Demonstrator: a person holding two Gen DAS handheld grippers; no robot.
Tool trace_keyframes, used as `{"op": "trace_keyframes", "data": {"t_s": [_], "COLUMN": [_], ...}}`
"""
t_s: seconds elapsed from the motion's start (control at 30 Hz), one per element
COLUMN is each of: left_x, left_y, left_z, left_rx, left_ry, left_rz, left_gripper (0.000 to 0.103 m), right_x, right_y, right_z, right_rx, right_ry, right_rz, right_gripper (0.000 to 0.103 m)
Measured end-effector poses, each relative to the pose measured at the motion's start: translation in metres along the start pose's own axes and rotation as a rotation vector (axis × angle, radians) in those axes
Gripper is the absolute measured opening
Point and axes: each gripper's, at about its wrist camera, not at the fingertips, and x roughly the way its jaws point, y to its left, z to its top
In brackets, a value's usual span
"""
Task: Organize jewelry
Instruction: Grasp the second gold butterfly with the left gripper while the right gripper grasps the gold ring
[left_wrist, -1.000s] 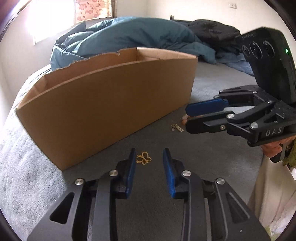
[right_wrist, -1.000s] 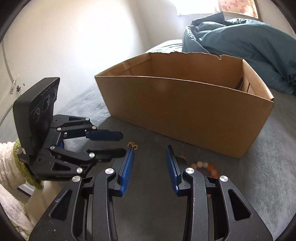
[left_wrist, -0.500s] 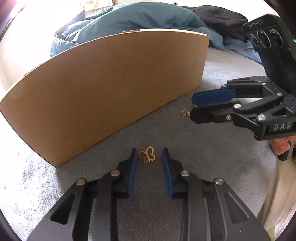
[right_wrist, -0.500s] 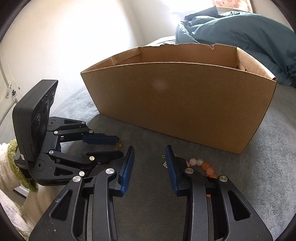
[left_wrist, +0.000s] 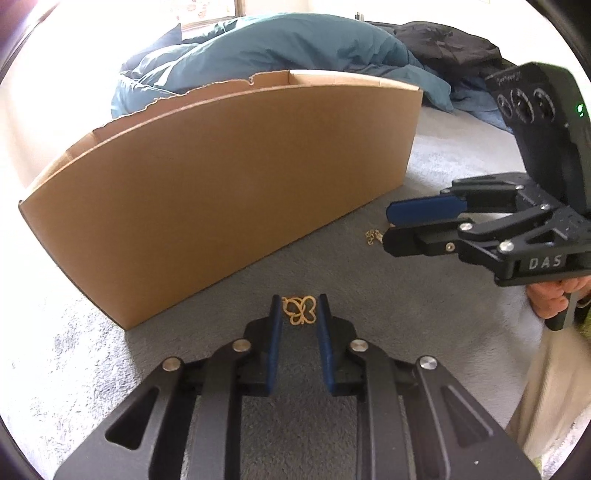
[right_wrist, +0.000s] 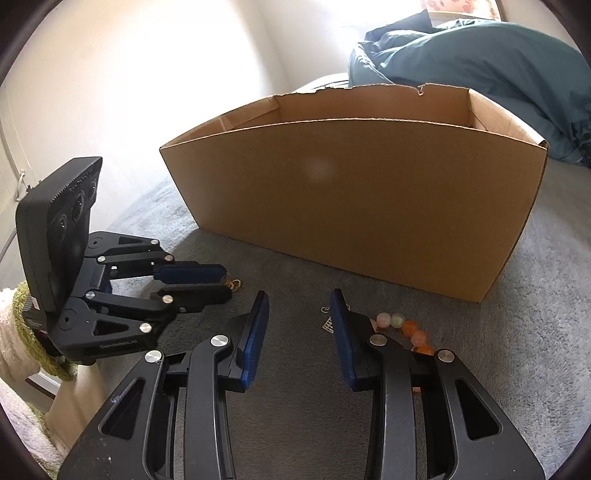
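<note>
A gold butterfly pendant (left_wrist: 299, 309) lies on the grey bedcover between the fingertips of my left gripper (left_wrist: 298, 303), whose blue pads stand close on each side of it; I cannot tell if they pinch it. A small gold earring (left_wrist: 373, 236) lies just beyond the tip of my right gripper (left_wrist: 386, 229). In the right wrist view my right gripper (right_wrist: 297, 304) is open, with a small silver charm (right_wrist: 327, 324) by its right finger and a string of pale and orange beads (right_wrist: 404, 328) to the right. The left gripper (right_wrist: 225, 282) shows at left.
A large open cardboard box (left_wrist: 229, 177) stands just behind the jewelry, also in the right wrist view (right_wrist: 362, 192). A teal duvet (left_wrist: 280, 51) and dark clothing (left_wrist: 454, 44) lie behind it. A white wall (right_wrist: 129, 92) is at the left.
My left gripper has closed in around the butterfly pendant and its fingers have narrowed. The right gripper has stayed open near the silver charm and beads.
</note>
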Motion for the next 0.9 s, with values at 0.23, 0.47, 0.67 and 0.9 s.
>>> {"op": "trace_keyframes", "data": {"t_s": [0.23,0.47,0.67,0.9], "left_x": [-0.010,-0.022,-0.024,-0.024], "left_y": [0.003,0.017,0.031,0.036], "left_z": [-0.011,-0.027,-0.035,-0.040], "left_rx": [0.023,0.013,-0.027,-0.043], "left_ry": [0.012,0.004,-0.009,-0.020], "left_rz": [0.023,0.029,0.019,-0.001], "left_gripper": [0.017,0.017,0.017,0.017], "right_x": [-0.002,0.005,0.037,0.060], "right_y": [0.007,0.040,0.055,0.061], "right_z": [0.003,0.026,0.038,0.027], "right_rx": [-0.040,-0.229,-0.332,-0.379], "right_ry": [0.013,0.057,0.131,0.220], "right_rz": [0.020,0.107,0.144,0.146], "right_gripper": [0.033,0.033,0.033,0.025]}}
